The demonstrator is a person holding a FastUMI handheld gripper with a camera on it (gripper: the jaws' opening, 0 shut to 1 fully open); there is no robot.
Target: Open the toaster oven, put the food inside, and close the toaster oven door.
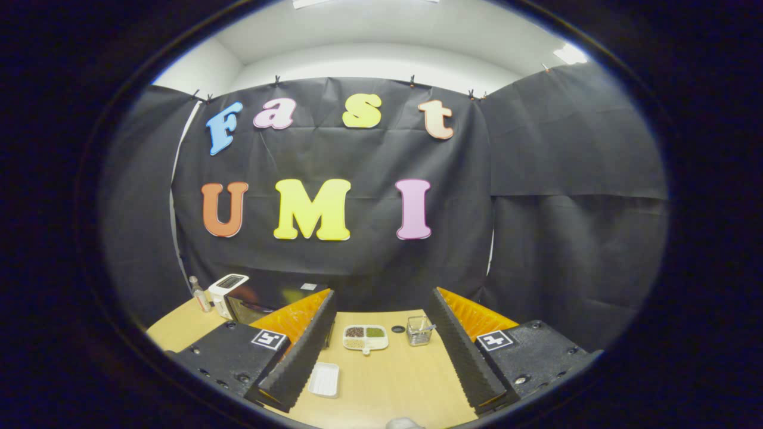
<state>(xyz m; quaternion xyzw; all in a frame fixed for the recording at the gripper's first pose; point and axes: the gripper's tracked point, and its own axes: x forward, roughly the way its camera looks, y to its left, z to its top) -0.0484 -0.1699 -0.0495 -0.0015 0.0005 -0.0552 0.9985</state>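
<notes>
Gripper-mounted fisheye, facing forward, low over the table (381,381).

Even, bright overhead light, sharp focus, soft shadows on the table (387,381), strong fisheye bending toward the edges.

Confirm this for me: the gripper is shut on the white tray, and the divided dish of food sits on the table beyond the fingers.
Not quite. The gripper view shows the gripper open, its fingers spread wide and holding nothing. The white tray lies on the table between them, next to one finger. The rest holds: the divided dish of food sits on the table beyond the fingers.
</notes>
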